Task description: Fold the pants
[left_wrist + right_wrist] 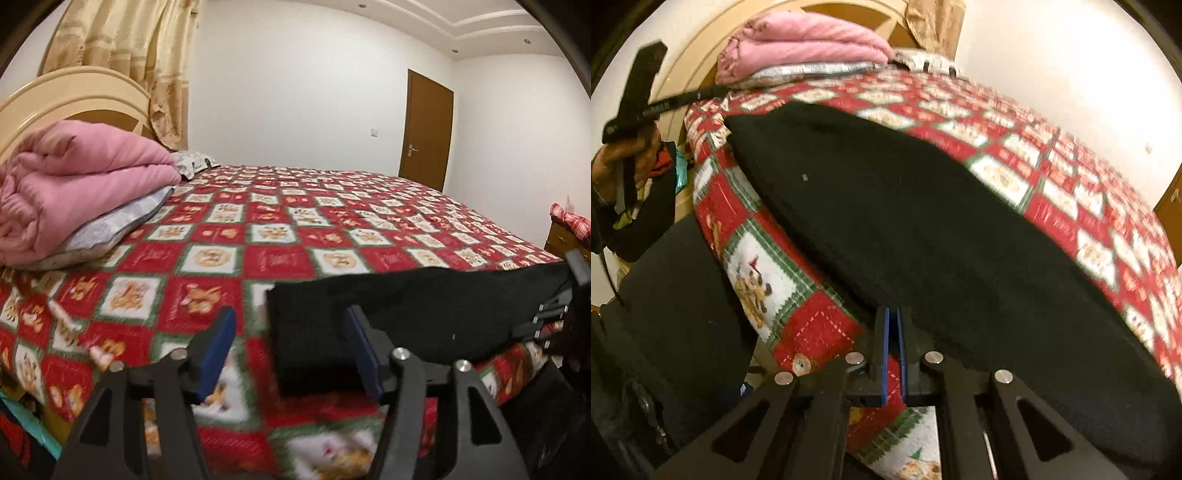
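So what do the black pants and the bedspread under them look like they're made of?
The pants look like thick matte fleece or knit: no sheen, a fuzzy surface, soft rounded edges. The bedspread looks like printed cotton, probably quilted: stitch lines show on a red square in the right wrist view.

A bed (332, 206) with a red, white and green checked quilt (1052, 155) carries everything. Black pants (905, 221) lie flat near its front edge. At the headboard end a folded pink blanket (74, 192) rests on a grey pillow (110, 229).
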Motion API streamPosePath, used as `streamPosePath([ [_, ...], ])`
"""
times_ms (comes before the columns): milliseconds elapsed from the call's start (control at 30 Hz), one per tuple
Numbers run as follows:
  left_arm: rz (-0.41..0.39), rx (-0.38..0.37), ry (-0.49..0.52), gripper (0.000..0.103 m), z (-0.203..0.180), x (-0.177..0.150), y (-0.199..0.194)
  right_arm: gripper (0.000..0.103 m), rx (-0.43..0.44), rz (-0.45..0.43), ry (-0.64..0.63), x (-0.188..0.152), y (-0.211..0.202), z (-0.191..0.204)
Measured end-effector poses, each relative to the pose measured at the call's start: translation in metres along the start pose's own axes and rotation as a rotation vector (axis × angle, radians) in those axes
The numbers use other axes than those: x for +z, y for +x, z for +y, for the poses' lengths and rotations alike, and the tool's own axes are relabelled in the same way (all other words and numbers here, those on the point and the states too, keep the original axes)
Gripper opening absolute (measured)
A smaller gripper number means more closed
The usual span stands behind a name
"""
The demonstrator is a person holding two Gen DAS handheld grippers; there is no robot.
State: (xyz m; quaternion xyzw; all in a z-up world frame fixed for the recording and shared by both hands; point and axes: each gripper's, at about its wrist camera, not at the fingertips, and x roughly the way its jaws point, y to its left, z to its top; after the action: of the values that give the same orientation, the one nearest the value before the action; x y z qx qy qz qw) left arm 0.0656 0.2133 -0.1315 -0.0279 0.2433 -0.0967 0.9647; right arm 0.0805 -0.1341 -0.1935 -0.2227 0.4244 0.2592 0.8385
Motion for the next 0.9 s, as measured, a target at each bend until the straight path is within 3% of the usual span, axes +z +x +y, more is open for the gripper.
streamPosePath([
  [200,0.127,0.015,0.035,0.065,-0.026,-0.015,0.040,0.004,-0.017,-0.018,0.006,-0.003,-0.019,-0.006],
  [400,0.121,-0.057,0.037,0.065,-0.058,-0.012,0.042,0.005,-0.102,-0.091,0.194,-0.029,-0.065,-0.069],
  [533,0.121,-0.126,0.066,0.065,-0.092,-0.007,0.046,0.005,-0.238,-0.147,0.419,-0.071,-0.115,-0.141],
  [633,0.131,-0.193,0.106,0.065,-0.125,-0.005,0.054,0.005,-0.280,-0.191,0.621,-0.106,-0.156,-0.194],
  [800,0.159,-0.316,0.189,0.069,-0.189,-0.002,0.070,0.005,-0.462,-0.191,0.939,-0.171,-0.214,-0.275],
  [900,0.171,-0.398,0.242,0.069,-0.229,0.001,0.076,0.005,-0.471,-0.218,1.030,-0.191,-0.232,-0.296],
])
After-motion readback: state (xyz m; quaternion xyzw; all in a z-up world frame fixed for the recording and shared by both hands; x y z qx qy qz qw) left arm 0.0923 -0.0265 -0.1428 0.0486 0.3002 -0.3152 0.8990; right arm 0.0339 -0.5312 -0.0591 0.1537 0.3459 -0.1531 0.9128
